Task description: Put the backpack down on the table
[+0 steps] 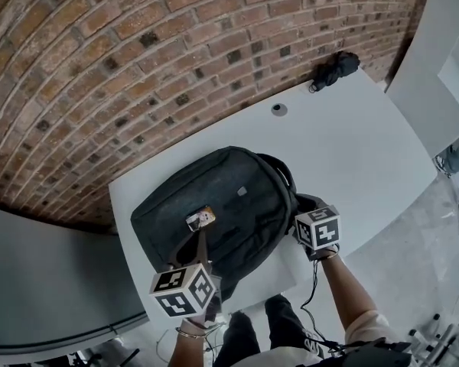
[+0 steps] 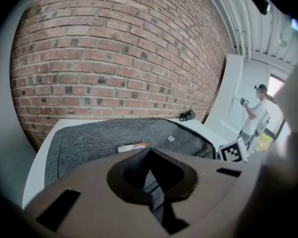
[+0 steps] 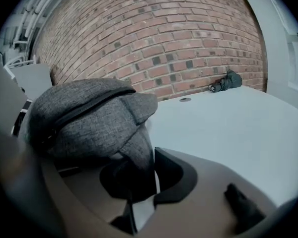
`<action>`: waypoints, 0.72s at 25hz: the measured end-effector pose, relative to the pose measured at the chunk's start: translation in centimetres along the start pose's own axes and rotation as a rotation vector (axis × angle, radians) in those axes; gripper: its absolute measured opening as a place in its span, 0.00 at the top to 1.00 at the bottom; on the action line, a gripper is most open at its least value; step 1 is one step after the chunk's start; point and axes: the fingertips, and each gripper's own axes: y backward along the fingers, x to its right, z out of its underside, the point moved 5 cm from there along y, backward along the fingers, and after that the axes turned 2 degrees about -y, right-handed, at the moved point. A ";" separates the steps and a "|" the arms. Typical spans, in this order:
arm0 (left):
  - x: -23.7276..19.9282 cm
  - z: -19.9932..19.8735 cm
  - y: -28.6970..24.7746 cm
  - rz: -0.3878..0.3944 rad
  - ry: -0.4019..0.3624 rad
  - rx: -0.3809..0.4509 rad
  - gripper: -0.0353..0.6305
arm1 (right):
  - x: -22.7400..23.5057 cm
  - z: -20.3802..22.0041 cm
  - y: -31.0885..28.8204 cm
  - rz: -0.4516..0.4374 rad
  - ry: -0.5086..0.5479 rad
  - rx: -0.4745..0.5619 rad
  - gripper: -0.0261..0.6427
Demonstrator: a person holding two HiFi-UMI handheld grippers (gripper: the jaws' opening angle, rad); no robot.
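White table (image 1: 352,151), rounded corners, far edge set against a brick wall (image 1: 138,44). Grey backpack (image 1: 222,205) on the near left part, front face up, its lower end reaching the table's near edge. Small round grommet (image 1: 279,109) set in the top, beyond the backpack. Dark bundle (image 1: 335,69) at the far right corner, well apart from the backpack.

The right gripper (image 3: 141,170) pinches a grey backpack (image 3: 89,118) fold in its fingers, white table (image 3: 228,128) beyond.

Cloth backpack (image 1: 229,197), smooth matt table (image 1: 352,151)
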 end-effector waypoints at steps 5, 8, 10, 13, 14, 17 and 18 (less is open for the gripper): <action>-0.2 0.2 0.2 -0.008 0.004 -0.002 0.93 | 0.3 0.1 -0.4 -0.012 -0.031 0.006 0.89; -0.1 0.2 0.4 -0.004 0.008 -0.004 0.93 | 0.3 0.4 -0.3 -0.016 -0.058 -0.006 0.89; 0.0 0.3 0.6 0.001 0.008 -0.004 0.93 | 0.6 0.7 0.0 -0.002 -0.084 -0.013 0.79; 0.2 0.4 0.8 0.009 0.003 -0.002 0.93 | 1.1 1.5 0.7 0.015 -0.106 -0.022 0.75; 0.3 0.4 0.8 0.011 0.002 -0.002 0.93 | 1.1 1.7 1.0 0.018 -0.108 -0.022 0.75; 0.5 0.5 1.1 0.017 -0.002 -0.003 0.93 | 1.3 2.1 1.8 0.033 -0.113 -0.016 0.74; 0.6 0.6 1.2 0.020 -0.005 -0.003 0.93 | 1.4 2.3 2.2 0.041 -0.119 -0.011 0.74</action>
